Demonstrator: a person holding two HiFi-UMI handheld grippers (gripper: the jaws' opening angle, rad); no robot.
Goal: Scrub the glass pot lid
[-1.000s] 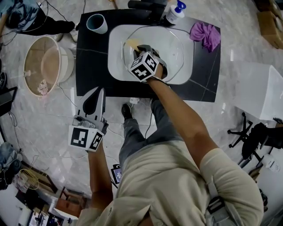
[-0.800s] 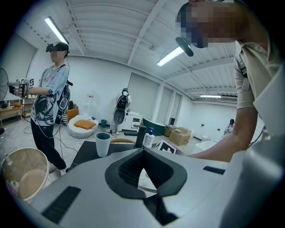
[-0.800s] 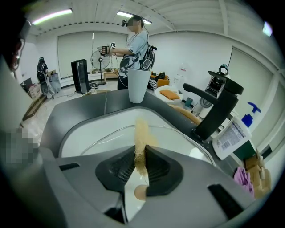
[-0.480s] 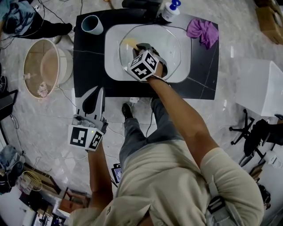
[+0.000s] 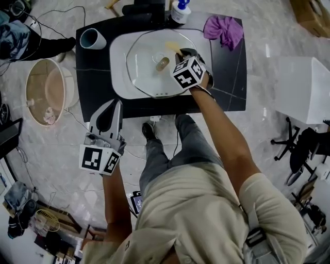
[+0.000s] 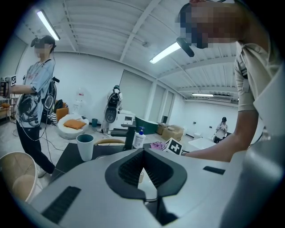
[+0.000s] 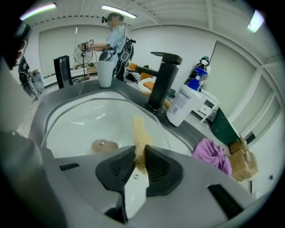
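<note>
The glass pot lid (image 5: 144, 69) lies in the white sink basin (image 5: 117, 77), its brown knob (image 5: 162, 63) facing up. My right gripper (image 5: 180, 52) is over the lid's far right edge, shut on a yellow scrub sponge (image 5: 172, 46). In the right gripper view the sponge (image 7: 141, 133) sticks out past the right gripper (image 7: 141, 158) and over the lid (image 7: 84, 129); whether it touches the glass I cannot tell. My left gripper (image 5: 115, 109) hangs off the counter's near edge over the floor, shut and holding nothing. In its own view the left gripper (image 6: 142, 153) points toward the sink.
On the black counter (image 5: 229, 77) stand a grey cup (image 5: 93, 38) at the far left, a black faucet (image 5: 144, 7) and a soap bottle (image 5: 179, 11) behind the basin. A purple cloth (image 5: 221, 28) lies at the right. A round basket (image 5: 46, 90) sits on the floor to the left.
My right gripper has carried the sponge from the lid's middle-left across to its far right edge, uncovering the knob. The left gripper has stayed where it was.
</note>
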